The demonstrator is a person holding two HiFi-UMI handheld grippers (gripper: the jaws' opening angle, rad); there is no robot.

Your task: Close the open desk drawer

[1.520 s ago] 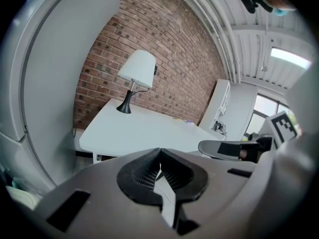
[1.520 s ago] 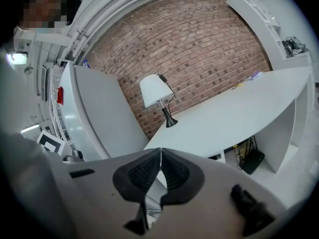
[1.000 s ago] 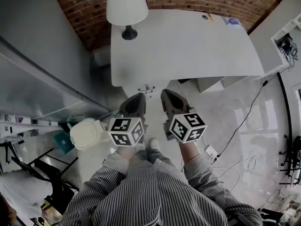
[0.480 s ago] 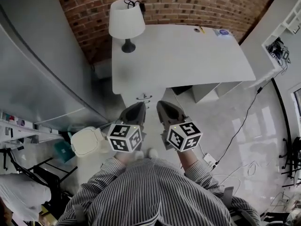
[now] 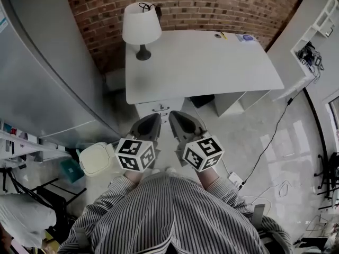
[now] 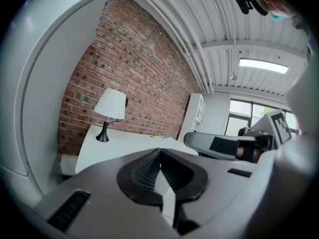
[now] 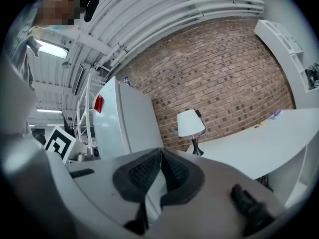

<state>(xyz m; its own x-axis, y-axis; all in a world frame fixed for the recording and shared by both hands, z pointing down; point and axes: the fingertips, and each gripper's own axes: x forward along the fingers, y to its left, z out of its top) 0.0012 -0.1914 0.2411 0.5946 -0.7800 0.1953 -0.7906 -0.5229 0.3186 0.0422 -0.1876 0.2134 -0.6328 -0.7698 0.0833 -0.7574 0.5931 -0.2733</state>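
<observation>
Left tool (image 5: 150, 120): jaws shut, ribbed pads meeting at the tip, nothing held between them.
Right tool (image 5: 179, 118): the same, closed and empty, held just beside the left one with a narrow gap between the two.
Drawer (image 5: 151, 108): just ahead of both tool tips and lower, under the near edge of the white bench (image 5: 212, 62). Its white front juts a little past that edge, though we cannot tell how far it is pulled out.
Pull (image 5: 161, 109): a small dark fitting on the drawer, between the lines of the two tools.
Beyond the tools: a table lamp (image 5: 141, 28) on the bench's far left corner, against the brick wall.
Left of the tools: a cream-lidded bin (image 5: 98, 159) on the floor, well clear of the drawer.
How it should handle: we expect a stiff, light box on runners that slides under a modest push (no grip needed, so the closed tips suit).
Where to press: we would set the tips flat on the front panel near the pull, roughly central, so it does not skew in its runners.
Risk: the painted front looks smooth, so a tip may skid, and a hard shove could slam it.
</observation>
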